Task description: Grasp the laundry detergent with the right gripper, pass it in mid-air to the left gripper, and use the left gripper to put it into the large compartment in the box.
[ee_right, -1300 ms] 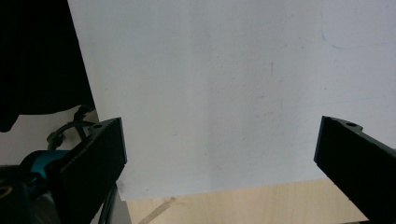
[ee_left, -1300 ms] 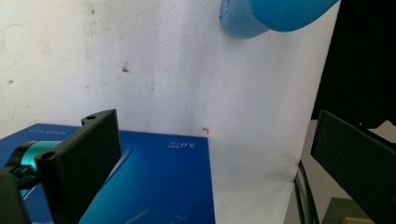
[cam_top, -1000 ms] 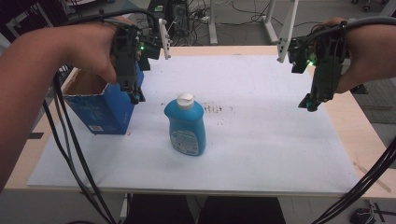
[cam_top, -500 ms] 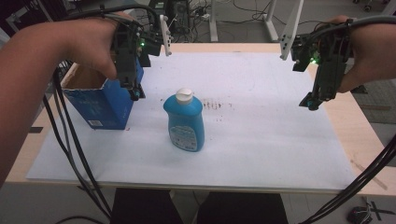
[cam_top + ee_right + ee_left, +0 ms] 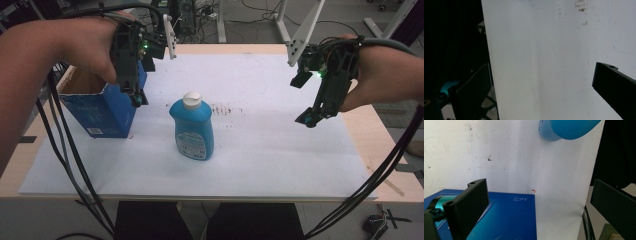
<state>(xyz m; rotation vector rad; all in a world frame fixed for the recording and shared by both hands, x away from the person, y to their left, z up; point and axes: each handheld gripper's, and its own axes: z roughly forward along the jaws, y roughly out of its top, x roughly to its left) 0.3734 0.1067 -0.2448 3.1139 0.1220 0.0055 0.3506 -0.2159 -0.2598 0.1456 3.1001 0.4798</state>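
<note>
Left gripper (image 5: 136, 97): hovering over the blue box (image 5: 107, 110), jaws spread, gripping nothing.
Right gripper (image 5: 310, 119): up over the right side of the tabletop (image 5: 280, 150), jaws spread wide, empty.
Blue bottle (image 5: 192, 127): upright mid-tabletop, just right of the box, untouched.

A white sheet (image 5: 260, 150) covers the wooden table (image 5: 385, 150). Brown specks (image 5: 222, 109) mark the sheet near its middle. Cables (image 5: 240, 12) lie on the floor beyond.
</note>
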